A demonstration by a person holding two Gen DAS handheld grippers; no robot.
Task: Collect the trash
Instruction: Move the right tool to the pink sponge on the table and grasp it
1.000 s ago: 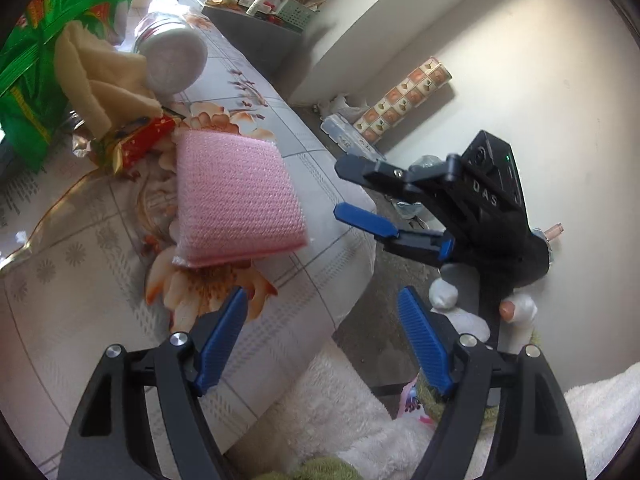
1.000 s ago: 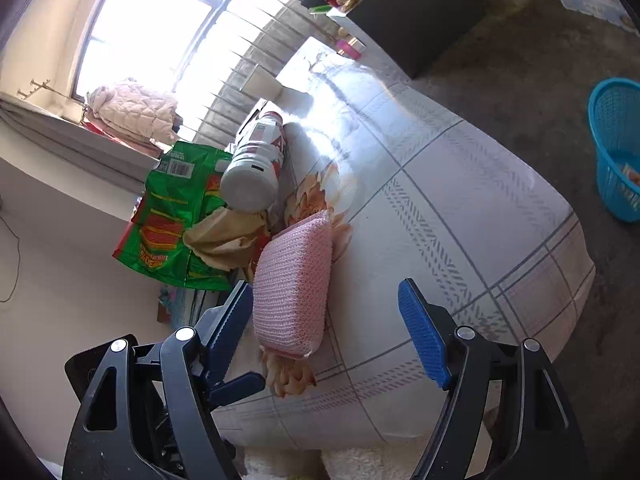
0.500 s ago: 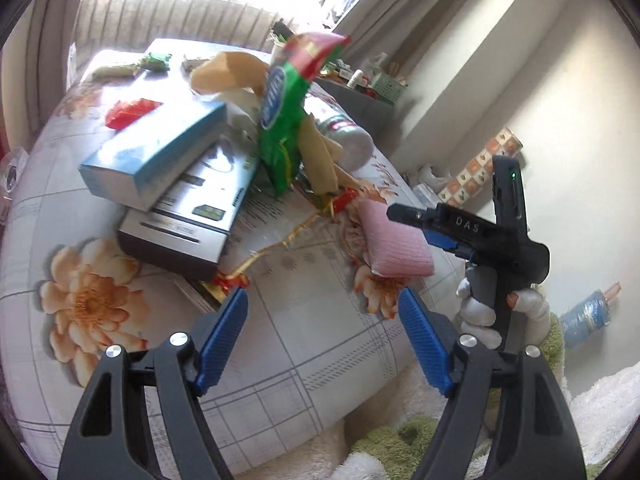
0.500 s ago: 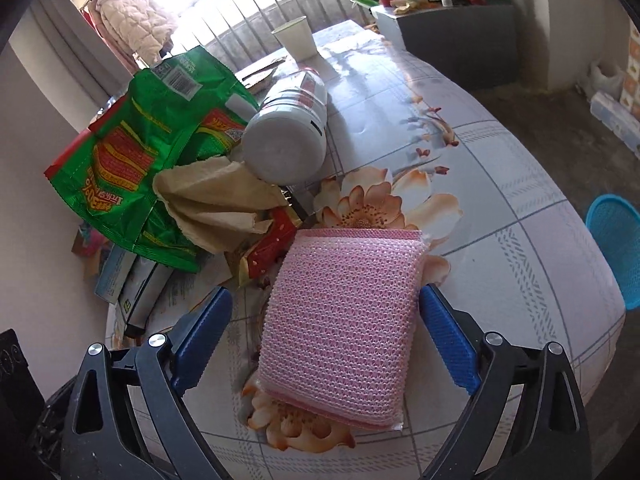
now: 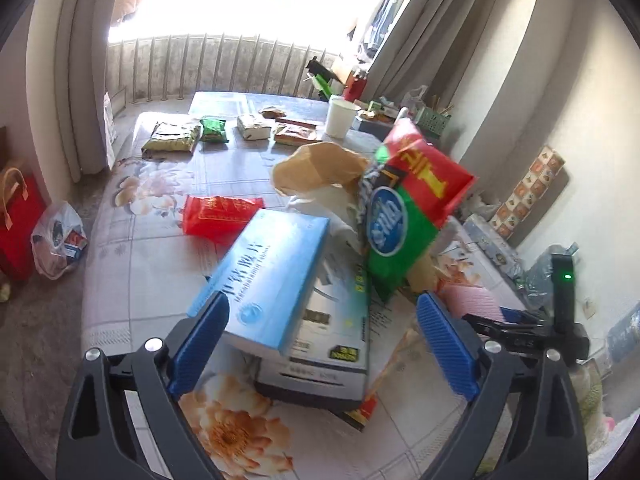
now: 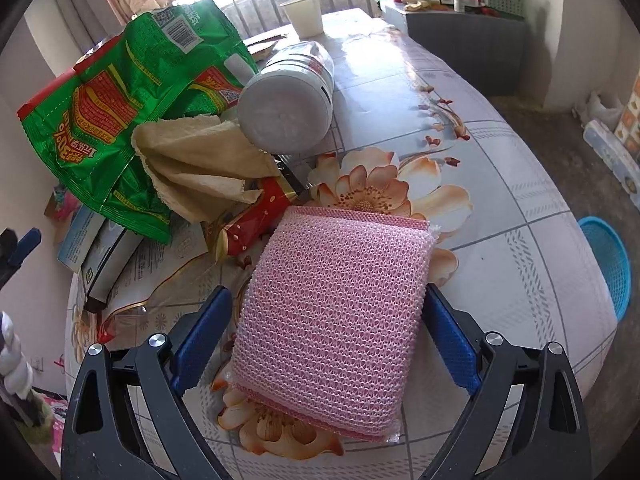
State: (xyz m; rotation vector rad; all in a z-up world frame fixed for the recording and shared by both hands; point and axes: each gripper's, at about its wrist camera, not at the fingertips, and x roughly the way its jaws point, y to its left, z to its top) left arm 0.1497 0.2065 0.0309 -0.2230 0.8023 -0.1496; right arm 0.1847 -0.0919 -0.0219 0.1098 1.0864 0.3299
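A pink mesh sponge pack (image 6: 336, 320) lies on the floral tablecloth (image 6: 500, 200). My right gripper (image 6: 324, 344) is open with its blue fingers on either side of the pack, the right pad close to its edge. Behind it lie a green snack bag (image 6: 120, 92), a beige crumpled paper (image 6: 196, 164), a red wrapper (image 6: 256, 220) and a white jar (image 6: 288, 100) on its side. My left gripper (image 5: 324, 348) is open and empty above a blue box (image 5: 272, 272) stacked on a silver box (image 5: 332, 344). The green bag (image 5: 400, 224) and the sponge (image 5: 472, 300) show there too.
A blue basket (image 6: 608, 264) stands on the floor to the right of the table. A paper cup (image 6: 304, 14) stands at the far end. Several packets (image 5: 172, 140) and a red wrapper (image 5: 220, 212) lie farther along the table. A red bag (image 5: 20, 216) is on the floor at left.
My right gripper has moved in until its fingers straddle the pink sponge pack. My left gripper has swung left and back, now facing the blue and silver boxes.
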